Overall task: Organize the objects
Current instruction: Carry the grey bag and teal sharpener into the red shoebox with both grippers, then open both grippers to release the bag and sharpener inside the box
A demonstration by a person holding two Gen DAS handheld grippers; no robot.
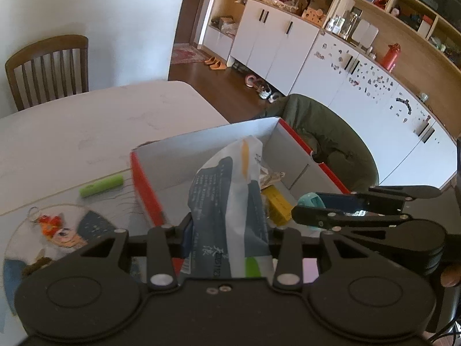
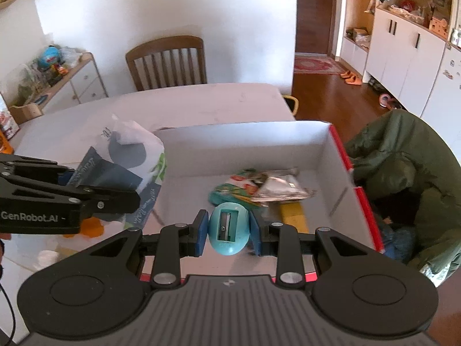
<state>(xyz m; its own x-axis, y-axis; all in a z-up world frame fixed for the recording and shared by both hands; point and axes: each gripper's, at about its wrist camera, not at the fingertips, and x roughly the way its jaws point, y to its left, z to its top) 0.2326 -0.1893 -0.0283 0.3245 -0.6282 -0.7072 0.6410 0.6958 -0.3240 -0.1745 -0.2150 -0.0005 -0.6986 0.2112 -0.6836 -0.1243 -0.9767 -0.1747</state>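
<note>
A red cardboard box (image 1: 144,184) with a white inside (image 2: 247,150) stands open on the pale table (image 1: 86,127). My left gripper (image 1: 227,230) is shut on a blue and white plastic packet (image 1: 230,190) held upright above the box's near left corner; the same packet (image 2: 126,158) shows at the left of the right wrist view. My right gripper (image 2: 229,232) is shut on a teal egg-shaped pencil sharpener (image 2: 228,230) over the box's near edge, seen also as the sharpener (image 1: 309,200). Inside lie a crumpled snack wrapper (image 2: 259,187) and a yellow block (image 2: 294,214).
A green tube (image 1: 100,186) and a round clear fan with a cartoon print (image 1: 52,230) lie on the table left of the box. A wooden chair (image 2: 167,60) stands at the far side. A dark green coat (image 2: 403,178) drapes a seat right of the box.
</note>
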